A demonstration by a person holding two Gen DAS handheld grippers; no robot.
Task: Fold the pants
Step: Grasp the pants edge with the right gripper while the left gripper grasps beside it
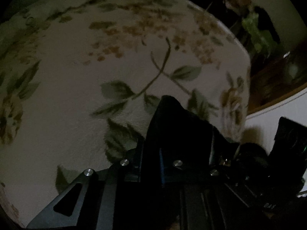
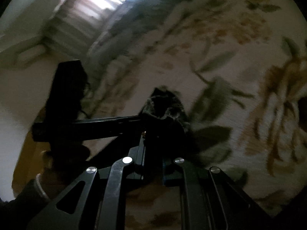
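The pants (image 1: 172,118), dark, soft and fuzzy, bunch into a peaked fold above the bedspread (image 1: 76,76), pinched by the closed left claw (image 1: 153,134). The right claw (image 2: 153,128) clamps another fuzzy clump (image 2: 163,103) over the same cream, leaf-printed cloth.

The bedspread (image 1: 80,72) lies broad and bare ahead of the left gripper (image 1: 168,115), open to the left and far side. To its right the bed edge (image 1: 247,72) drops off; beyond it a dark cabinet (image 1: 276,80) and a plant (image 1: 257,32) crowd that side. The right gripper (image 1: 287,145) stands just beside the left one, blocking passage there.

In the right wrist view the bedspread (image 2: 239,67) is free ahead and to the right. The left gripper (image 2: 69,103) bars the left side, near a wall (image 2: 15,99). Dark cloth (image 2: 163,105) bunches at the right gripper (image 2: 163,118).
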